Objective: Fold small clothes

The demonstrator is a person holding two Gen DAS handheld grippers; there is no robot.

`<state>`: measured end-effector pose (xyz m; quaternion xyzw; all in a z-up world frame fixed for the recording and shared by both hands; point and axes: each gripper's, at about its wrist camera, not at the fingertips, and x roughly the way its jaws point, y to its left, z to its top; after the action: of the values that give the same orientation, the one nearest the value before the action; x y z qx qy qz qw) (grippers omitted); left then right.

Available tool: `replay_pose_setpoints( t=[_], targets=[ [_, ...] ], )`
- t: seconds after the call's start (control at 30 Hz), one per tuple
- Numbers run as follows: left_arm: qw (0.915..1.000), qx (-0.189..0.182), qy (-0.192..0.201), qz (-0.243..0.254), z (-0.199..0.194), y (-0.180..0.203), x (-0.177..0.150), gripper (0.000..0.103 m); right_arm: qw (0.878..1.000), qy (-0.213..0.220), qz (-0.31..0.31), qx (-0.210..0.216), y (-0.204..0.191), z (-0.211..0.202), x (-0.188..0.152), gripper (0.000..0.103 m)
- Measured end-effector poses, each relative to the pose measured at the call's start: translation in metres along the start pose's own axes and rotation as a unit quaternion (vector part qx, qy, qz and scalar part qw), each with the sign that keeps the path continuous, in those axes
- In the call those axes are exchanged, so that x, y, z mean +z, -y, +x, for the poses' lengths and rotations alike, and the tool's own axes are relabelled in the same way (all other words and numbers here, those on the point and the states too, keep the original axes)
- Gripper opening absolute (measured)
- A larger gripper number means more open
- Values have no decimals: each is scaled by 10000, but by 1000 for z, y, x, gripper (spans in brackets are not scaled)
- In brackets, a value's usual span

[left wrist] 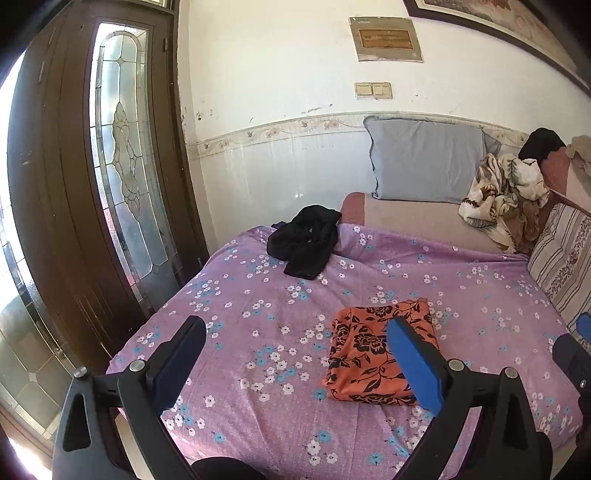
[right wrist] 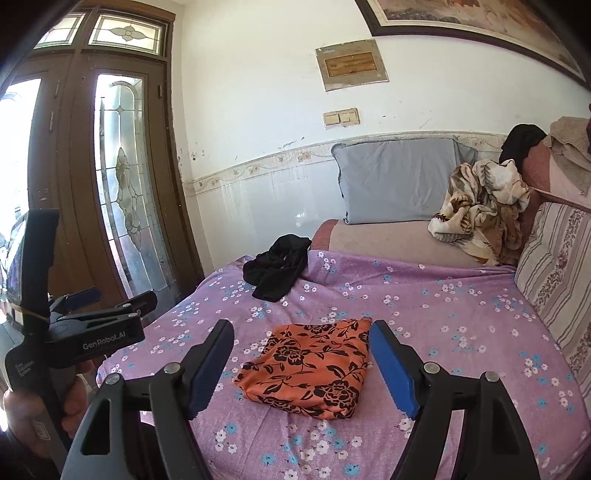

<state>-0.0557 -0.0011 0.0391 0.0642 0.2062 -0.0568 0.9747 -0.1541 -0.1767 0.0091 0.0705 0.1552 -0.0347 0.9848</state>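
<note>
Folded orange floral garment point(right wrist: 308, 367) flat on the purple floral bedsheet point(right wrist: 443, 314), ahead between right gripper point(right wrist: 301, 363) jaws; left gripper point(left wrist: 295, 363) jaws likewise spread, empty.

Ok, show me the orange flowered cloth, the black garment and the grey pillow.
orange flowered cloth point(right wrist: 308, 369), right wrist view, middle of the folded cloth.
black garment point(left wrist: 304, 240), left wrist view, centre of the crumpled heap.
grey pillow point(right wrist: 399, 181), right wrist view, middle of its front face.

Framed picture point(right wrist: 480, 22) cropped by top edge, wall plaque point(right wrist: 352, 64) text unreadable
</note>
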Motion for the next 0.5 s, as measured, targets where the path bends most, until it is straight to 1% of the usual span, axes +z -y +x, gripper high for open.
replay_pose_setpoints(
  t=[0.2,0.33,0.5],
  targets=[
    [9999,113,39,-115,-6,-16,5,98,9999,-32,-111,57,-13,0,5,79],
    [9992,292,75,-254,-9,-29,9,98,9998,-15,-170,105,-22,-1,11,79],
    [9985,403,141,-348,-14,-42,13,98,9994,5,-306,150,-34,-2,17,79]
  ],
)
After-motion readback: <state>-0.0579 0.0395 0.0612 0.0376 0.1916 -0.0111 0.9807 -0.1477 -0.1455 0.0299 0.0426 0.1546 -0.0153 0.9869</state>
